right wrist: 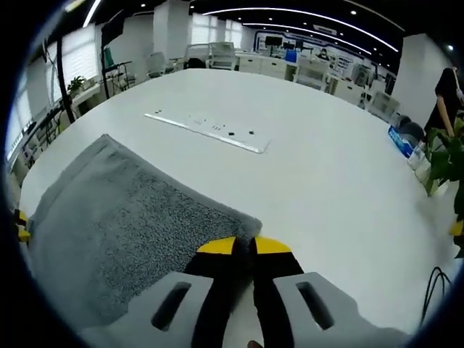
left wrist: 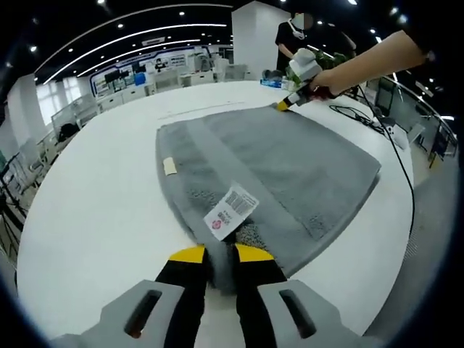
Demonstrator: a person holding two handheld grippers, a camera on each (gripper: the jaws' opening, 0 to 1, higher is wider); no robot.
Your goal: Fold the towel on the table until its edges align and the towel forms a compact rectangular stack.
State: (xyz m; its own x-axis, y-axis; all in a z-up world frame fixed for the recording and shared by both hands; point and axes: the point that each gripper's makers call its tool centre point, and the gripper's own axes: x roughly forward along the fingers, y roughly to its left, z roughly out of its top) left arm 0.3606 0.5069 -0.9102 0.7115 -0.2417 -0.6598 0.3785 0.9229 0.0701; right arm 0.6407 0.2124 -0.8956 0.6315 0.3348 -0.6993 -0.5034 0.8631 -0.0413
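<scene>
Left gripper [left wrist: 220, 253] at bottom centre, jaws pinched on near towel [left wrist: 268, 170] corner. Right gripper [right wrist: 243, 245] likewise clamps far corner. Grey towel spread mid-frame on white table [left wrist: 94, 210], paper tag [left wrist: 231, 211] up. Soft, limp, light terry; likely drapes, best held at corners.

No wording is coming through clearly enough to read in either view. In the left gripper view a white paper tag [left wrist: 230, 212] is lying on the grey towel [left wrist: 290, 163] near its closest corner; it is showing a barcode and a round red mark, but the print is too small to make out. A small pale label [left wrist: 170, 166] is sitting near the towel's left edge, its lettering also illegible.
</scene>
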